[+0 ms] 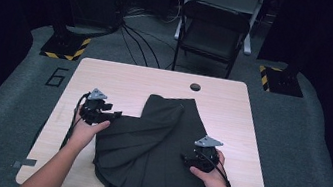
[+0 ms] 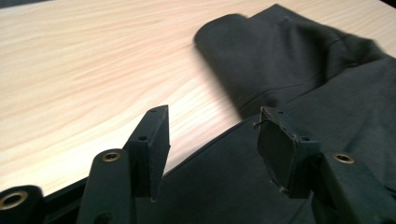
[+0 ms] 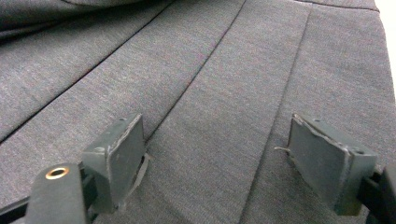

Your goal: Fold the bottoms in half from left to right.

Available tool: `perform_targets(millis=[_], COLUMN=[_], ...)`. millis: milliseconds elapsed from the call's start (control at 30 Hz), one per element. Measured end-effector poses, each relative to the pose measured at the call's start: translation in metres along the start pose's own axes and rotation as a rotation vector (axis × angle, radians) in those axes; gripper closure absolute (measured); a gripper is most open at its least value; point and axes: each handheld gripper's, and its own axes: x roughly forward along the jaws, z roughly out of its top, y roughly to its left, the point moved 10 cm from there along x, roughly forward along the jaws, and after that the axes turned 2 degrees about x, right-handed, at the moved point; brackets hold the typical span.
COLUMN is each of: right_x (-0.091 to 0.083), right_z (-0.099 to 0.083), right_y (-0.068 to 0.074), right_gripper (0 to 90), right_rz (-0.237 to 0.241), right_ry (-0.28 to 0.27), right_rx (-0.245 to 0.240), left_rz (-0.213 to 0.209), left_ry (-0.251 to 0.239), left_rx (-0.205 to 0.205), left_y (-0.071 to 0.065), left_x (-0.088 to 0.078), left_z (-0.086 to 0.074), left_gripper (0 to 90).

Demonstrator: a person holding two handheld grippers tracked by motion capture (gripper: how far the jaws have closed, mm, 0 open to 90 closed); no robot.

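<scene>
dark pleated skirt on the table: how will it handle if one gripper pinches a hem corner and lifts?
The skirt probably goes floppy: it lies flat, with a soft fold near its waistband. The pleats would likely fan open and sag. The matte weave looks grippy, so it should drag across the table rather than slide.

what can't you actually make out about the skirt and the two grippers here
- Dark pleated skirt: its near hem in the high view is lost to dim light.
- Left gripper: the skirt's far fold is blurred in its view.
- Right gripper: whether its open jaws touch the cloth is unclear.
</scene>
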Motion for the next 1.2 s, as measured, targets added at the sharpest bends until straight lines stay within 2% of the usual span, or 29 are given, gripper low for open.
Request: perform_targets(millis=[67,133,167,233,333,367,400,467,533,633,667,733,800,867,900,1000,1067,1100,1200], right_x=[0.000,0.000,0.000,0.000,0.000,0.000,0.000,0.000,0.000,0.000,0.000,0.000,0.000,0.000,0.000,0.000,0.000,0.000,0.000], right_z=[0.000,0.000,0.000,0.000,0.000,0.000,0.000,0.000,0.000,0.000,0.000,0.000,0.000,0.000,0.000,0.000,0.000,0.000,0.000], right_y=[0.000,0.000,0.000,0.000,0.000,0.000,0.000,0.000,0.000,0.000,0.000,0.000,0.000,0.000,0.000,0.000,0.000,0.000,0.000], right_gripper=[18.7,18.7,18.7,18.7,18.7,18.7,18.7,18.7,18.7,18.7,18.7,18.7,18.7,18.7,18.7,18.7,18.7,18.7,18.7], right_rz=[0.000,0.000,0.000,0.000,0.000,0.000,0.000,0.000,0.000,0.000,0.000,0.000,-0.001,-0.001,-0.001,0.000,0.000,0.000,0.000], right_ry=[0.000,0.000,0.000,0.000,0.000,0.000,0.000,0.000,0.000,0.000,0.000,0.000,0.000,0.001,0.001,0.001,0.001,0.001,0.001], right_rx=[0.000,0.000,0.000,0.000,0.001,0.000,0.000,0.000,0.000,0.000,0.000,0.000,-0.001,-0.004,-0.002,-0.003,-0.002,-0.003,-0.003], left_rz=[0.009,0.024,0.024,0.049,0.051,0.051,0.029,0.022,-0.001,-0.005,-0.018,-0.024,-0.024,-0.022,-0.015,-0.017,-0.011,-0.006,0.001], left_ry=[0.002,0.002,0.002,0.009,0.006,0.006,0.000,0.001,0.005,0.016,0.040,0.055,0.061,0.060,0.072,0.075,0.094,0.106,0.101], left_rx=[-0.013,-0.034,-0.034,-0.040,-0.056,-0.056,-0.072,-0.071,-0.044,-0.023,-0.003,0.004,-0.025,-0.033,-0.021,-0.022,-0.007,0.014,0.022], left_y=[0.003,0.014,0.014,0.023,0.029,0.029,0.029,0.028,0.019,0.014,0.009,0.008,0.009,0.009,0.010,0.008,0.007,0.006,0.005], left_x=[0.000,-0.001,-0.001,-0.004,-0.006,-0.006,-0.006,-0.004,0.002,0.008,0.014,0.020,0.027,0.029,0.033,0.037,0.040,0.042,0.044], left_z=[-0.002,-0.009,-0.009,-0.015,-0.018,-0.018,-0.019,-0.019,-0.019,-0.020,-0.024,-0.029,-0.035,-0.036,-0.041,-0.044,-0.049,-0.053,-0.056], left_gripper=[42.3,42.1,42.1,41.8,41.5,41.4,41.4,40.8,40.5,40.4,40.3,40.5,41.3,41.7,41.7,41.5,41.5,41.5,41.7])
